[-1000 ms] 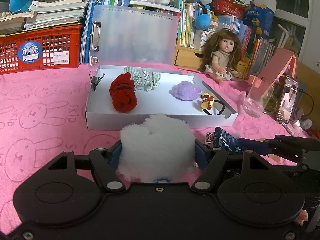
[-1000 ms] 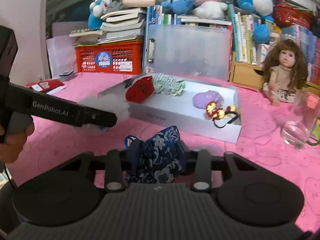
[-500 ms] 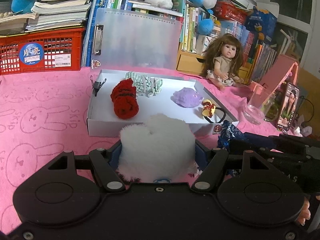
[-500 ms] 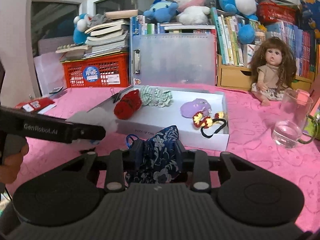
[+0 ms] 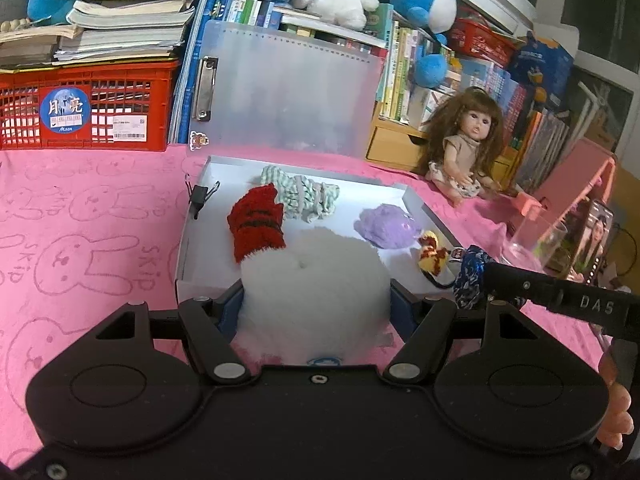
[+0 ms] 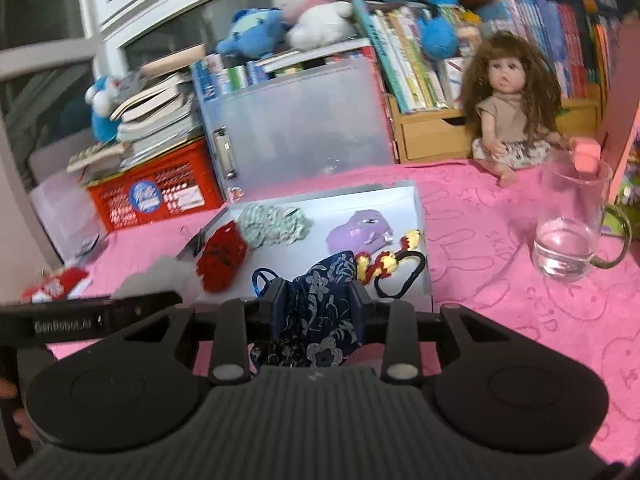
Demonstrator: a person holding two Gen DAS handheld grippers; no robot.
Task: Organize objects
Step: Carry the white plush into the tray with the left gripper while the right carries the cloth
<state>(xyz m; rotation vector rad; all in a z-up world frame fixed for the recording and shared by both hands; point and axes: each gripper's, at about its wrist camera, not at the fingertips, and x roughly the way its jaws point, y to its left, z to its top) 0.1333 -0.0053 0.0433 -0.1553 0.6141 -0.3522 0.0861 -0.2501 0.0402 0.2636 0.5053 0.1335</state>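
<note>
My left gripper (image 5: 316,300) is shut on a white fluffy ball (image 5: 316,280), held just above the near wall of the shallow white tray (image 5: 182,248). In the tray lie a red knitted piece (image 5: 256,228), a green-and-white knitted piece (image 5: 300,196), a purple fluffy item (image 5: 384,222) and a yellow-and-red hair tie (image 5: 432,254). My right gripper (image 6: 318,304) is shut on a dark blue floral cloth pouch (image 6: 320,304), raised over the tray's near right corner (image 6: 428,292). Each gripper shows at the edge of the other's view.
A glass mug with water (image 6: 572,232) stands right of the tray on the pink cloth. A doll (image 6: 512,108) sits behind it. A red crate (image 5: 88,108), a clear folder (image 5: 288,92), books and plush toys line the back. A phone (image 5: 596,240) leans at the far right.
Both grippers have lifted and moved toward the tray with their loads. The right view has rolled, so the scene now tilts.
</note>
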